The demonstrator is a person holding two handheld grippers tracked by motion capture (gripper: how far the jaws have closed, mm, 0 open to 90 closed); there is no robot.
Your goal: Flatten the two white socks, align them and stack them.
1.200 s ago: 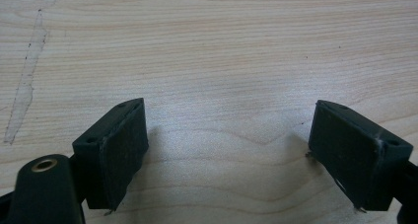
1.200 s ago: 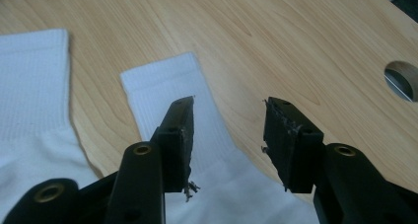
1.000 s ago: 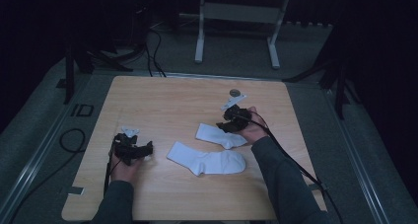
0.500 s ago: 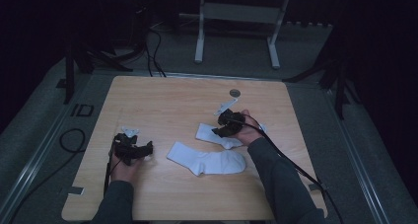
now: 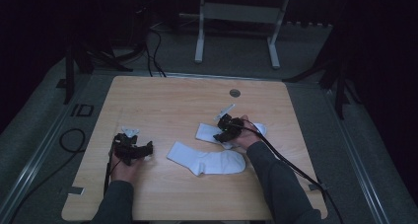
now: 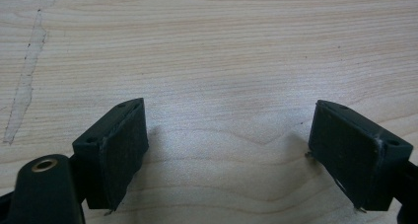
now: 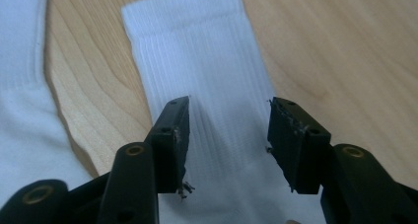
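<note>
Below me lay the pale wooden table, its grain bare under most of my reach. Across its middle lay the larger white ribbed sock, flat, foot end toward my right forearm. Just beyond it, near but apart, lay the second white ribbed sock, partly under my right hand. My right gripper pointed down over that sock's ribbed cuff; its jaws had just been opening and stood released, straddling the fabric with a gap on each side, pads not pressing it. My left gripper rested near the table's left edge, well apart from both socks, jaws spread wide over bare wood, holding nothing.
</note>
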